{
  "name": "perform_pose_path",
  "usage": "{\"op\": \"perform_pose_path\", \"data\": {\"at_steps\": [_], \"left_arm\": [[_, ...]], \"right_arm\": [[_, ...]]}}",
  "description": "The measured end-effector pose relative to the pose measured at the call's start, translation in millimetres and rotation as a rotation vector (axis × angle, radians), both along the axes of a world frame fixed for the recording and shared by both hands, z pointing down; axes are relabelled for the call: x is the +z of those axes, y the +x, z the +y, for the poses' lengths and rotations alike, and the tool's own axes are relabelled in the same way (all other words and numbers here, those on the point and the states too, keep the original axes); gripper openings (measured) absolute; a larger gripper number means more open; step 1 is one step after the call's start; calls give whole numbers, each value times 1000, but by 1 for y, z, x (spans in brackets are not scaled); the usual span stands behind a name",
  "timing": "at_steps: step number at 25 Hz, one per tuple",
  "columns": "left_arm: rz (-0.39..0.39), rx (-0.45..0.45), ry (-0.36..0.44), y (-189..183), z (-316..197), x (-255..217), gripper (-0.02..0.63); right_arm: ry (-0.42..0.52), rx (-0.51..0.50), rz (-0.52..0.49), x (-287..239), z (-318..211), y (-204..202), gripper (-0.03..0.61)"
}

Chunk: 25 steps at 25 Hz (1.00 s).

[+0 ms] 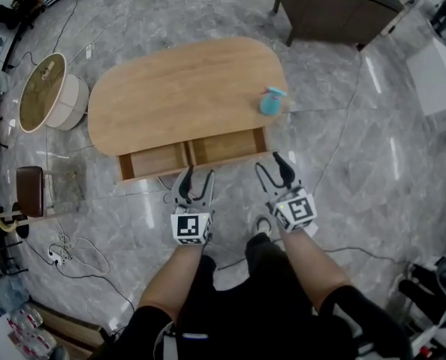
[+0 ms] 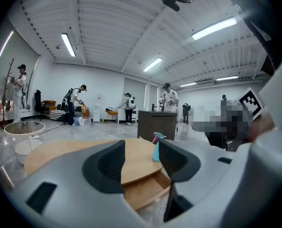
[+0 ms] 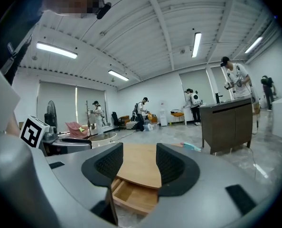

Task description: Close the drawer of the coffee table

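Note:
An oval wooden coffee table point(image 1: 182, 88) stands on the marble floor, and its drawer point(image 1: 193, 152) is pulled out toward me, showing two empty compartments. A teal spray bottle point(image 1: 272, 101) stands on the tabletop at the right. My left gripper point(image 1: 198, 175) hangs open just in front of the drawer's left half. My right gripper point(image 1: 268, 162) is open by the drawer's right front corner. In the left gripper view the gripper point(image 2: 142, 158) frames the drawer point(image 2: 145, 189) and the bottle point(image 2: 156, 146). In the right gripper view the gripper point(image 3: 135, 163) has the drawer point(image 3: 134, 196) below it. Neither holds anything.
A round white side table point(image 1: 46, 92) stands to the table's left, with a brown stool point(image 1: 29, 190) and loose cables point(image 1: 73, 253) nearer me. A dark cabinet point(image 1: 336, 6) is beyond the table at the right. Several people point(image 2: 74, 103) work in the background.

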State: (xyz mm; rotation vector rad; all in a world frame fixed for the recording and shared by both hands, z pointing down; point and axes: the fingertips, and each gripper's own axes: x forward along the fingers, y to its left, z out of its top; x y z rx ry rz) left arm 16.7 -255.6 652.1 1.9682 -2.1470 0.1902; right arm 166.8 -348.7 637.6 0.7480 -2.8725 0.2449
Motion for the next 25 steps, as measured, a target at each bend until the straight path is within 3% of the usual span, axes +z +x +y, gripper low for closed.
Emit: {"op": "perform_pose_path", "data": {"at_steps": [16, 25], "left_arm": [[9, 63, 18, 10, 1, 131, 224], [25, 97, -35, 25, -3, 225, 224]], "right_arm": [[-45, -21, 52, 151, 23, -16, 195], [-70, -76, 127, 243, 30, -20, 195]]}}
